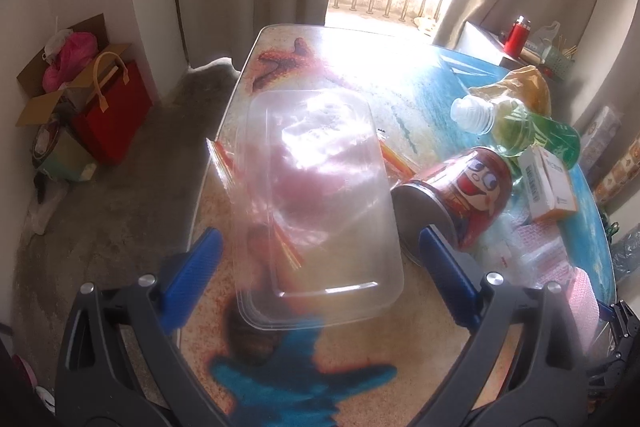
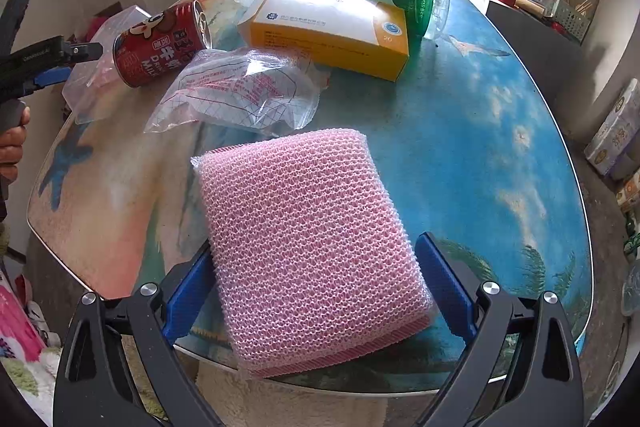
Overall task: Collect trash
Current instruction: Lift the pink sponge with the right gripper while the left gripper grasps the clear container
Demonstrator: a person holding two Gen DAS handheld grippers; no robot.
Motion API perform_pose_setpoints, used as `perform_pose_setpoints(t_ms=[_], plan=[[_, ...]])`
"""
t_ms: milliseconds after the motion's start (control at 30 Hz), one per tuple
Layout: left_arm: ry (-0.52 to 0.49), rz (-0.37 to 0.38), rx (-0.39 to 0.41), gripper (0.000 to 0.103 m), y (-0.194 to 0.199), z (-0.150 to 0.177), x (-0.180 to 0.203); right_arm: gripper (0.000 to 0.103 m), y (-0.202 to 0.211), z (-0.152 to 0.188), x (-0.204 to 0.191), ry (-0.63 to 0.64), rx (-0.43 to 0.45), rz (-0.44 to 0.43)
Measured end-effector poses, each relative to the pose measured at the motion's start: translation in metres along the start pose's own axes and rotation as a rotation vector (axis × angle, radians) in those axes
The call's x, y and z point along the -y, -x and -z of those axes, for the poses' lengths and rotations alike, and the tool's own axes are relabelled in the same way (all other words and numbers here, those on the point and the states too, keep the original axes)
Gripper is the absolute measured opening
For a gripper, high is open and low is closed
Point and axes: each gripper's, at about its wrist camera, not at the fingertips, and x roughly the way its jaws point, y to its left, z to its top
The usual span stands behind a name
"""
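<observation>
Pink sponge (image 2: 310, 251) between right hand-held gripper (image 2: 320, 283) fingers — jaws spread.

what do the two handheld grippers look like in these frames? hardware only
Both match: dark grey frame arms with triangular cutouts and round silver bolts, each ending in a blue ribbed pad. Left gripper pads; right gripper pads. The right wrist view also shows the left unit side-on, with faint white lettering on its black body. No cables or sleeves visible.

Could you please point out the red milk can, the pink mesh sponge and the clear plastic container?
red milk can (image 2: 154, 45), right wrist view, printed side.
pink mesh sponge (image 2: 308, 239), right wrist view, top face.
clear plastic container (image 1: 320, 203), left wrist view, flat base.
</observation>
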Motion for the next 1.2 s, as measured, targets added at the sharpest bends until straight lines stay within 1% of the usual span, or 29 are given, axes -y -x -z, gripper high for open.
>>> perform_pose_setpoints(t_ms=[33,133,267,467,500,567,633,833,1000,1200], plan=[[0.01,-0.001,-0.016,0.095,-0.005,-0.001,-0.002,0.094,0.0,0.0,0.0,0.0,0.004,-0.001],[0.025,-0.035,-0.064,0.095,-0.017,-0.001,-0.004,0.094,0.0,0.001,0.0,0.002,0.015,0.002],[0.047,-0.047,-0.075,0.095,-0.021,0.0,-0.005,0.094,0.0,0.003,-0.003,0.012,0.03,0.017],[0.012,-0.055,-0.081,0.094,-0.019,0.005,0.007,0.094,0.002,0.005,-0.004,0.005,0.038,0.016],[0.004,-0.056,-0.081,0.092,-0.02,0.005,0.009,0.094,0.002,0.005,-0.003,0.0,0.039,0.011],[-0.004,-0.072,-0.079,0.084,-0.019,0.005,0.012,0.094,0.003,0.006,-0.002,-0.008,0.04,0.005],[0.006,-0.068,-0.078,0.084,-0.017,0.005,0.012,0.094,0.004,0.006,0.0,-0.013,0.04,-0.001],[-0.012,-0.086,-0.036,0.083,-0.006,0.007,0.015,0.094,0.006,0.006,0.002,-0.04,0.034,-0.016],[-0.007,-0.093,0.007,0.082,0.008,0.008,0.014,0.088,0.008,0.005,0.007,-0.069,0.032,-0.022],[0.011,-0.08,0.058,0.082,0.028,0.01,0.011,0.086,0.011,0.007,0.015,-0.116,0.035,-0.05]])
